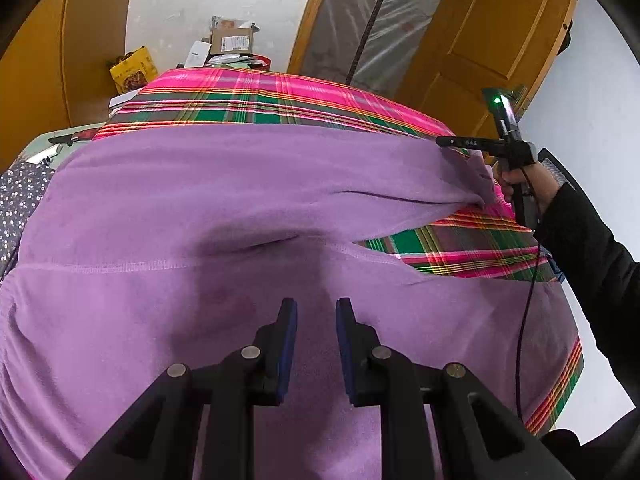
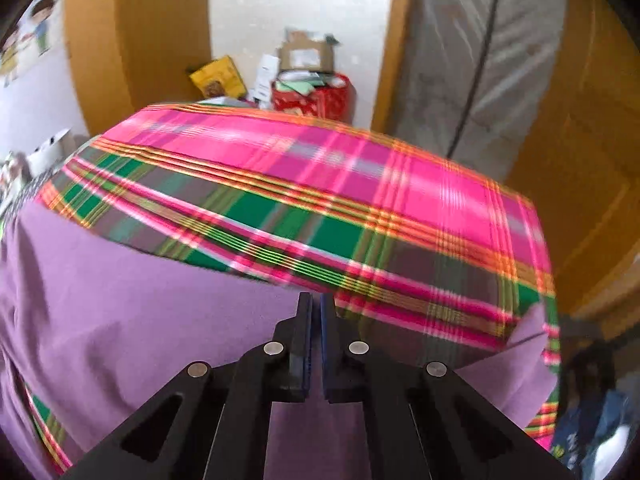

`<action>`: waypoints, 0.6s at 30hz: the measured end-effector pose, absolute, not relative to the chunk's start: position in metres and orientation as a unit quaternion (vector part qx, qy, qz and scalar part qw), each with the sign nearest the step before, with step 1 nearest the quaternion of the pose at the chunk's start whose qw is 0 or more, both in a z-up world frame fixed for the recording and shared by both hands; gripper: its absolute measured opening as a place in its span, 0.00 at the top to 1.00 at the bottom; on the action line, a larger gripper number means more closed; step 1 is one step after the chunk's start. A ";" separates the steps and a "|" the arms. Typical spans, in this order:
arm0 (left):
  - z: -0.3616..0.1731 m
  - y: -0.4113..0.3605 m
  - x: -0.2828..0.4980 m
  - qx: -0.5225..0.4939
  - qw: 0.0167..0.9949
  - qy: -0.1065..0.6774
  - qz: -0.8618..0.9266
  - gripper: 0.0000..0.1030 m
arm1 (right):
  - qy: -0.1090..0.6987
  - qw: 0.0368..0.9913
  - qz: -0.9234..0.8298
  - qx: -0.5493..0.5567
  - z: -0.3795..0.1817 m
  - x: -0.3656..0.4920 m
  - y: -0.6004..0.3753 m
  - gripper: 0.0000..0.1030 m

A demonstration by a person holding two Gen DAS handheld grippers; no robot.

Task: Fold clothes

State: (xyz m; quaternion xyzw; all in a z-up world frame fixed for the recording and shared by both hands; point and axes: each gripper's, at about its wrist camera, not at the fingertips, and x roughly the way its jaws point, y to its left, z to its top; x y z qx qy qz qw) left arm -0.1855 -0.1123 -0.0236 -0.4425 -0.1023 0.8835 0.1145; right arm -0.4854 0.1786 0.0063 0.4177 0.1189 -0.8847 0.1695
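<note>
On plaid cloth [image 2: 400, 184], purple garment [image 1: 240, 184], wooden doors [image 1: 500, 32]

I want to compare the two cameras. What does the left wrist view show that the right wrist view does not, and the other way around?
Only the left wrist view: the person's hand holding the right gripper at the edge of the purple garment, and a dotted dark fabric at the left. Only the right wrist view: a red bag, a cartoon picture on the wall, and the right gripper's jaws nearly together. Both: the garment, the plaid cloth, the cardboard box and the yellow packet.
</note>
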 end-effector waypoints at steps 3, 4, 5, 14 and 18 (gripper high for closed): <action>-0.024 -0.113 -0.185 -0.444 0.115 -0.103 0.883 0.81 | 0.096 0.166 -0.885 0.423 0.007 -0.486 0.192 0.87; -0.024 -0.114 -0.184 -0.444 0.114 -0.103 0.883 0.81 | 0.079 0.166 -0.889 0.419 0.011 -0.483 0.200 0.81; -0.024 -0.114 -0.184 -0.445 0.114 -0.103 0.882 0.81 | 0.060 0.163 -0.896 0.409 0.017 -0.479 0.213 0.75; -0.028 -0.106 -0.185 -0.449 0.125 -0.101 0.879 0.81 | -0.154 0.055 -0.901 0.401 0.014 -0.462 0.366 0.51; -0.031 -0.100 -0.186 -0.453 0.129 -0.096 0.877 0.81 | -0.214 0.039 -0.887 0.408 -0.004 -0.460 0.396 0.51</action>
